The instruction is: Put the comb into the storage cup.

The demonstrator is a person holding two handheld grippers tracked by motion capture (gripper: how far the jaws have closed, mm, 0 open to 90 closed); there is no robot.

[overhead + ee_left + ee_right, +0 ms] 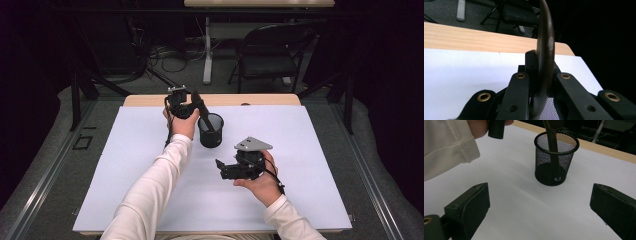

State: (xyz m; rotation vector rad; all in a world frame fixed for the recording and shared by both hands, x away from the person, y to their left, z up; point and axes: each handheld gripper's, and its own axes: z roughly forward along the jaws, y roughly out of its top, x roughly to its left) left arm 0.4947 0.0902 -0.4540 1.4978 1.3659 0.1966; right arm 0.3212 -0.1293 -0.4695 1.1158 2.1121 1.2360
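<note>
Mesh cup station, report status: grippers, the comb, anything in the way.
Left gripper shut on comb, its lower end inside mesh cup. Right gripper open, off to the side above white mat. Nothing in the way.

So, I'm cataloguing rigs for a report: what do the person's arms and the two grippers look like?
Both arms wear long white sleeves with cuffs at the wrist. The left gripper and right gripper are black, with two black jaws on link arms set with brass-coloured rivets. The right one carries a grey three-cornered plate. A thin black cable trails from the left one.
</note>
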